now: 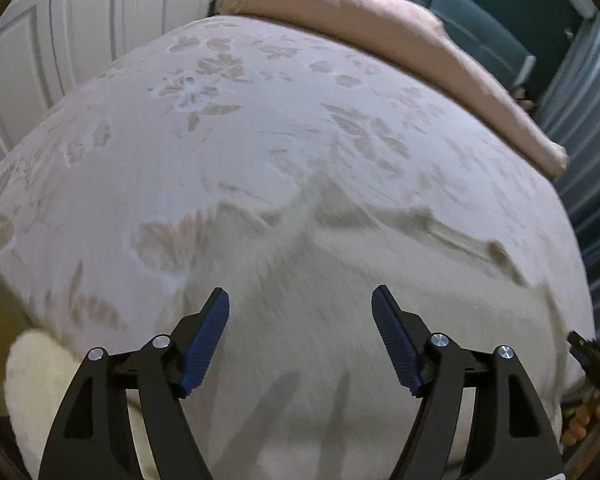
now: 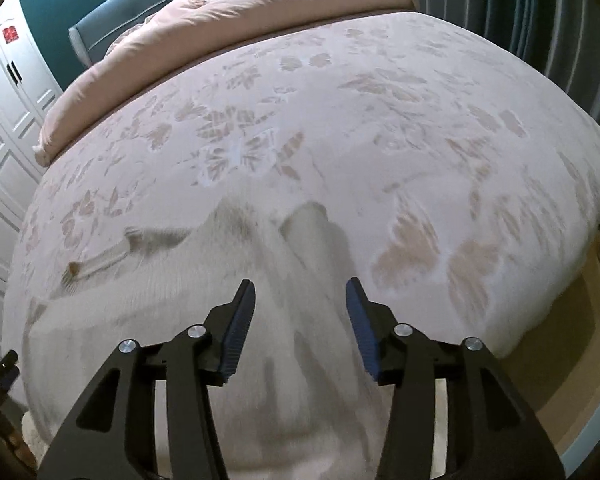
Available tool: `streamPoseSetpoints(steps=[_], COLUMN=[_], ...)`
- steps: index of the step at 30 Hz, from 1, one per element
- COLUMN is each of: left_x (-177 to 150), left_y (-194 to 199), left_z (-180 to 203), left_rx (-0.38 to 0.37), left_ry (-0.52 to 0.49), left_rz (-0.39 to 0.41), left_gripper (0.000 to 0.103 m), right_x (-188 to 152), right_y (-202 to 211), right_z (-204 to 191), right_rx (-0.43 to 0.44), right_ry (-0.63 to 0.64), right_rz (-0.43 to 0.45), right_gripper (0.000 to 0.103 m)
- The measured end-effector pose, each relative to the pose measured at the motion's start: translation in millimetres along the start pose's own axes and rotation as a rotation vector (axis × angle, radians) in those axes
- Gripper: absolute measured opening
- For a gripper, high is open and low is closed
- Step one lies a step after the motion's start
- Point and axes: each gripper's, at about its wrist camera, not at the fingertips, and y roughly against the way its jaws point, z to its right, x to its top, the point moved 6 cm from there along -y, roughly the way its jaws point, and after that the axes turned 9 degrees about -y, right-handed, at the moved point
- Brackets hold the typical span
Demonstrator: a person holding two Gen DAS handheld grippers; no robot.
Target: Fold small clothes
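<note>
A cream-white knit garment (image 1: 340,280) lies spread on the near part of a bed, blurred by motion. It also shows in the right wrist view (image 2: 228,280), with a ribbed edge and a small tan tag at its left. My left gripper (image 1: 300,300) is open and empty, hovering over the garment's near part. My right gripper (image 2: 300,294) is open and empty, hovering over the garment's right side. The right gripper's tip (image 1: 592,356) shows at the right edge of the left wrist view.
The bed has a pale pink floral cover (image 1: 260,100). A folded pink duvet (image 1: 400,40) lies along the teal headboard (image 1: 480,12). White wardrobe doors (image 1: 60,40) stand to the left. Striped curtains (image 2: 520,12) hang to the right. Wooden floor (image 2: 572,344) shows beside the bed.
</note>
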Motion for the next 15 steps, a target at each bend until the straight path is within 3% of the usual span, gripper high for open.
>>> streamPoseSetpoints(steps=[3, 5, 8, 9, 13, 15], left_x=[14, 17, 23, 27, 53, 60], left_y=[-24, -42, -52, -51, -27, -25], left_z=[-6, -8, -6, -4, -1, 2], left_rx=[0.006, -0.027, -0.07, -0.105, -0.16, -0.144], left_ry=[0.005, 0.022, 0.028, 0.033, 0.066, 0.055], left_rz=[-0.026, -0.065, -0.073, -0.066, 0.029, 0.044], left_gripper=[0.071, 0.064, 0.023, 0.008, 0.007, 0.007], right_x=[8, 10, 15, 17, 42, 50], right_y=[-20, -34, -42, -40, 5, 9], right_z=[-8, -15, -28, -32, -42, -38], right_rx=[-0.047, -0.036, -0.009, 0.007, 0.188, 0.19], right_ry=[0.031, 0.045, 0.08, 0.085, 0.026, 0.005], right_rz=[0.001, -0.026, -0.046, -0.04, 0.074, 0.113], right_gripper=[0.052, 0.05, 0.014, 0.011, 0.007, 0.007])
